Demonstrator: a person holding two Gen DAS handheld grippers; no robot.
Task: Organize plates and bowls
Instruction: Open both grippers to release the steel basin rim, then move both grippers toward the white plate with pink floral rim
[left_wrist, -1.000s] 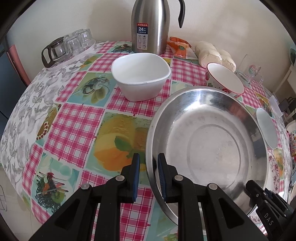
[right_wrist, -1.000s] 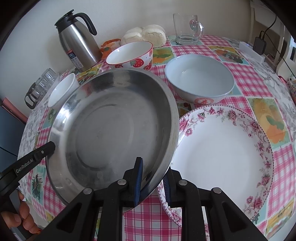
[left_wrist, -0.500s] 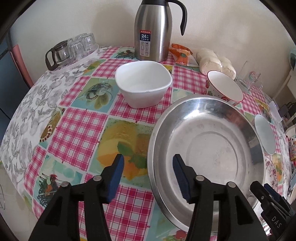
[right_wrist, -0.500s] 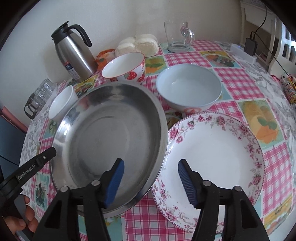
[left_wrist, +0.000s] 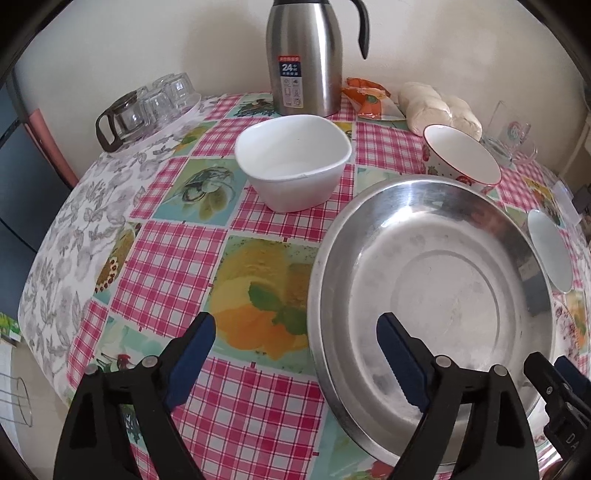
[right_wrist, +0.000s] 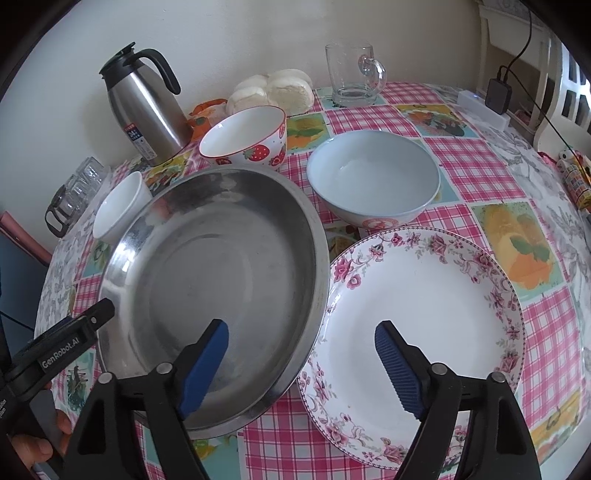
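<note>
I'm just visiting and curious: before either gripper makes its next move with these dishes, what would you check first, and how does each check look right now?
1. Left gripper free of the steel pan: ok, jaws just opened, rim between them, pads clear.
2. Right gripper free: ok, also just opened astride the rim.
3. Pan settled flat: cannot tell; its right edge seems to overlap the floral plate.
4. Pan empty: ok.
5. Light blue bowl and strawberry bowl upright, empty: ok.
6. White bowl clear of pan: ok.

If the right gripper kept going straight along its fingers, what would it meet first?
Most likely the near rim of the steel pan, where it overlaps the floral plate; the open right gripper straddles that edge. Depth is uncertain.
</note>
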